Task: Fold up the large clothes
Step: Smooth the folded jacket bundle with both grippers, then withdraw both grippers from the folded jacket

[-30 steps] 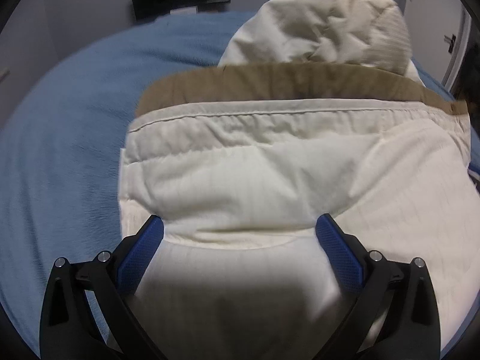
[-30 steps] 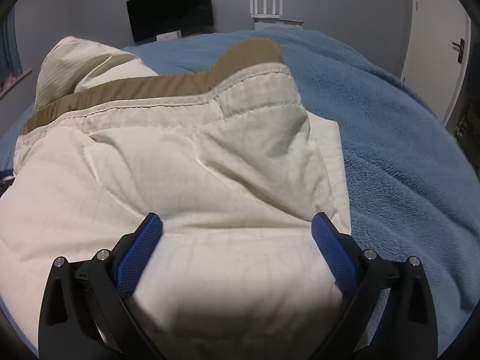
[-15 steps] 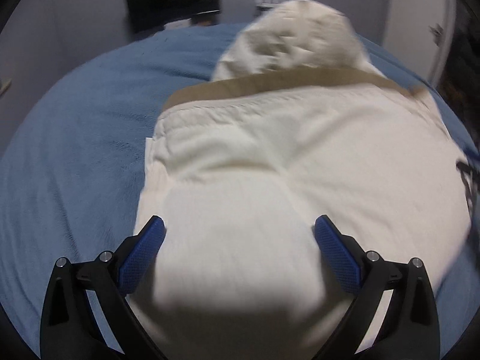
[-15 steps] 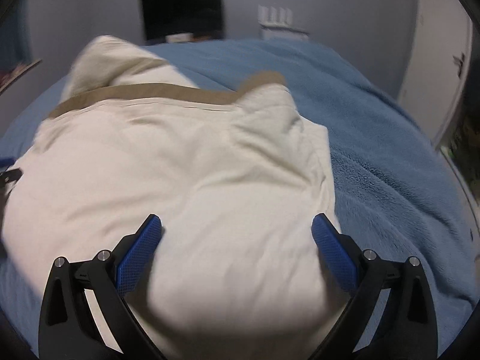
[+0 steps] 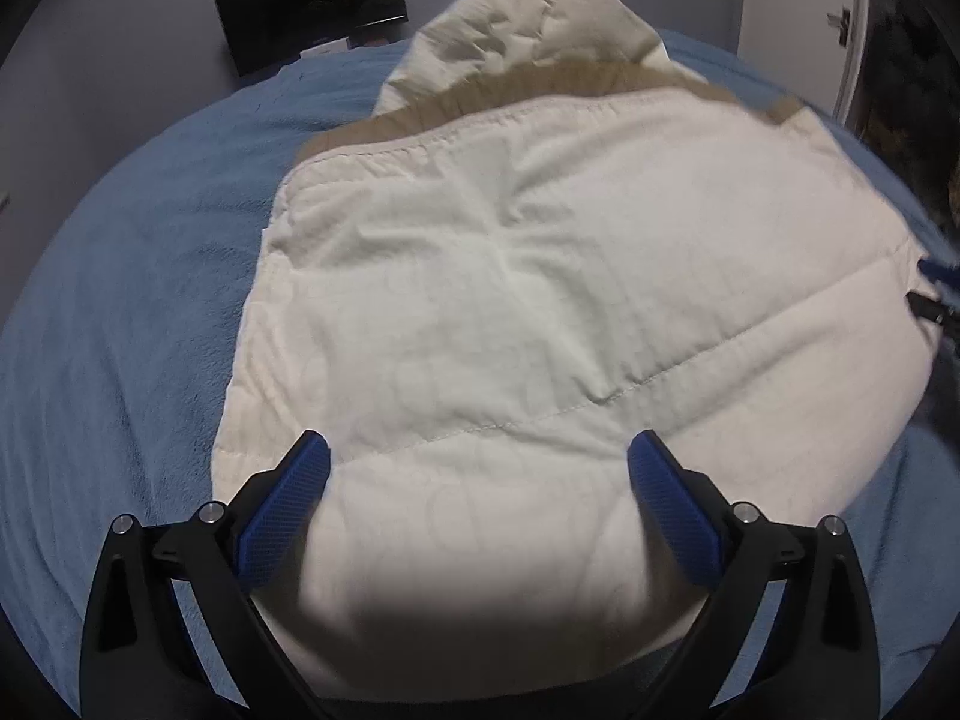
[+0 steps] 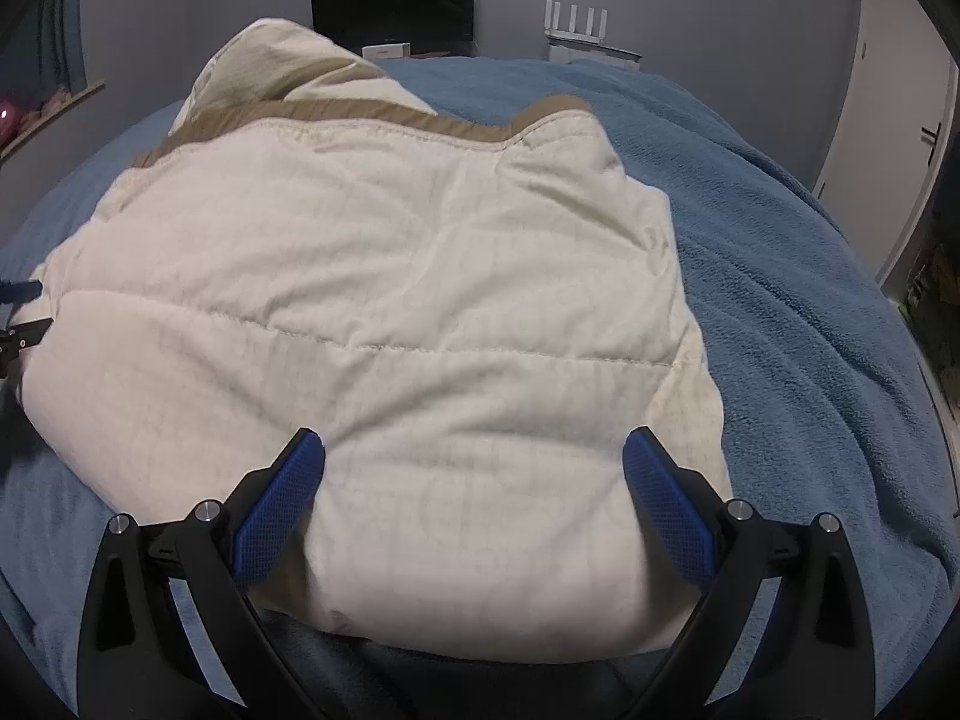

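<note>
A cream quilted jacket [image 5: 540, 300] lies folded into a puffy, rounded block on a blue fleece blanket [image 5: 120, 300] that covers the bed. Its shell is soft and matte, creased with fine wrinkles and crossed by a stitched seam running from about 8 o'clock towards 3 o'clock in the left wrist view. A tan band [image 5: 480, 99] of smoother cloth edges the far side of the fold at 12 o'clock, and beyond it the crumpled cream hood [image 5: 528, 18] stands up in a dome. In the right wrist view the same jacket [image 6: 372, 312] fills the middle, with the tan band [image 6: 384, 120] along its far edge and the hood [image 6: 264, 72] at 11 o'clock; the blanket [image 6: 810, 300] spreads in a napped, ridged surface towards 3 o'clock.

The left gripper [image 5: 478, 465] hangs over the near edge of the jacket with its two fingers spread wide, holding nothing; the blue, finely knurled pads [image 5: 282, 510] sit on black arms at 7 and 5 o'clock. The right gripper [image 6: 474, 462] is likewise spread wide above the jacket's near edge, its textured blue pads [image 6: 666, 504] clear of any fold. Whether either pair of tips touches the cloth cannot be told.

At the far wall stand a dark flat screen [image 6: 393, 6] at 12 o'clock and a white router [image 6: 576, 27] with upright aerials at 1 o'clock. A pale door [image 6: 888, 138] shows at 3 o'clock.
</note>
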A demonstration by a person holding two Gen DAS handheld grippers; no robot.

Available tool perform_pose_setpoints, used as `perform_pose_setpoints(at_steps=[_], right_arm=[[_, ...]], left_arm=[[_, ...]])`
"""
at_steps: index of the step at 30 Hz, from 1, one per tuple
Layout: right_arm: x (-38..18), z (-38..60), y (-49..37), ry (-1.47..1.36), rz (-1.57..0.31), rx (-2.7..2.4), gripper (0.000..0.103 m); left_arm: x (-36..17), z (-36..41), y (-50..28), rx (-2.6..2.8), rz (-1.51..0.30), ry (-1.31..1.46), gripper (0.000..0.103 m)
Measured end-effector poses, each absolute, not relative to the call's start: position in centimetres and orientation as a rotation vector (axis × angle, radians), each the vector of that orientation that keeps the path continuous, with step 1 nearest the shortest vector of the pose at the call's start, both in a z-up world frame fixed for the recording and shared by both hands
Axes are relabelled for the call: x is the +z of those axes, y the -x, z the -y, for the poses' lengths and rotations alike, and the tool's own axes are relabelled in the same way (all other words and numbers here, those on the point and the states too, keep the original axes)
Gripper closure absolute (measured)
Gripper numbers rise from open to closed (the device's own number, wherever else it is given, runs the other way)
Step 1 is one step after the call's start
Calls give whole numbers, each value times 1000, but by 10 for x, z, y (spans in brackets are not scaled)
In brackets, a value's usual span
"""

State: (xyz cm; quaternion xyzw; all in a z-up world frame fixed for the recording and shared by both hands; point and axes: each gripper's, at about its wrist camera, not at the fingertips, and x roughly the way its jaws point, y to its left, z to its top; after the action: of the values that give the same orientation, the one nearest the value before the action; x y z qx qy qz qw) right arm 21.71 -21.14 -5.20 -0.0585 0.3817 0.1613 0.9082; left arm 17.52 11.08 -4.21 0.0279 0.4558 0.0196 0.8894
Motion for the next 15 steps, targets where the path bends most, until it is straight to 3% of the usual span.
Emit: perform_pose_setpoints(at_steps=[6,10,12,15], right_arm=[[-23,233,-263,97,-739,293,8],[-26,250,-315,73,-813,251,8],[-30,254,-334,56,-843,240,8],[-35,248,-351,80,-867,260,8]], left_arm=[[-5,-157,-189,86,-842,60,6],[-7,-204,-215,155,-858,82,8],[-18,-225,-226,172,-895,105,19],[-35,-240,-244,192,-955,82,25]])
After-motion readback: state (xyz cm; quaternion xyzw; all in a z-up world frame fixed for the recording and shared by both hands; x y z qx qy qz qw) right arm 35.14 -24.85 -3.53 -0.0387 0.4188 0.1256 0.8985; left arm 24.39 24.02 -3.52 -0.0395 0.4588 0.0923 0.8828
